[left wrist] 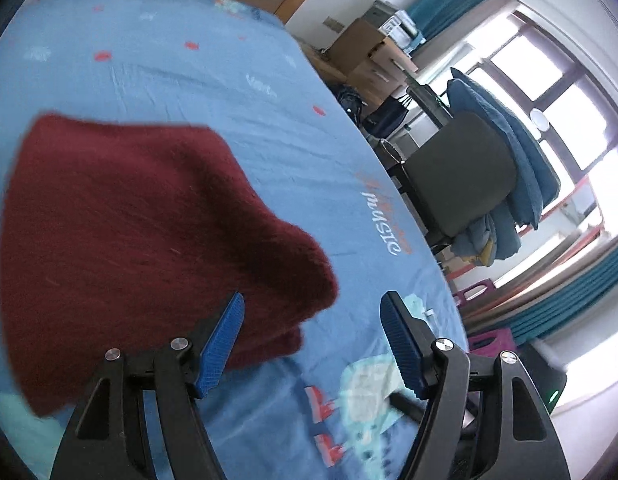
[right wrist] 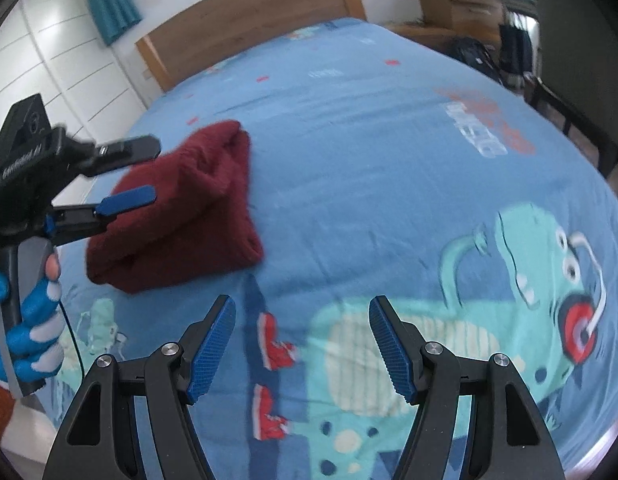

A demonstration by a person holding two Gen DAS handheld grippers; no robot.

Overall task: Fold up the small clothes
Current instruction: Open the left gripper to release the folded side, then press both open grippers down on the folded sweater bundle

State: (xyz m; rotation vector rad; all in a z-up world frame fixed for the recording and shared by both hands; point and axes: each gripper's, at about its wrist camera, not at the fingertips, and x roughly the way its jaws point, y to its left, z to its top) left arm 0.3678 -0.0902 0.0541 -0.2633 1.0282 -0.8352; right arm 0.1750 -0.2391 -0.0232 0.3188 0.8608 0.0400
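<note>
Blue ribbed pads frame the bottom of both wrist views, and between each pair shows only the bed sheet (right wrist: 349,184), a wide light-blue cover printed with a teal cartoon monster (right wrist: 541,280) wearing red headphones, small red sneakers, and lettering. Against the wall stands the wooden headboard (right wrist: 245,28), and beside the bed sits a dark chair (left wrist: 465,176) draped with blue cloth, with cardboard boxes (left wrist: 369,52) stacked behind it near a bright window. On the sheet lies the dark red knitted garment (right wrist: 181,208), folded into a thick bundle with a doubled edge; in the left wrist view it fills the left half of the picture and reaches up to the left pad. The left gripper (left wrist: 313,332) has its jaws spread wide and holds nothing; seen from the right wrist camera it hangs just over the garment's left edge, gripped by a hand in a blue-and-white glove (right wrist: 33,320). The right gripper (right wrist: 303,344) is likewise wide open and empty, above bare sheet and apart from the garment, which lies ahead and to its left.
</note>
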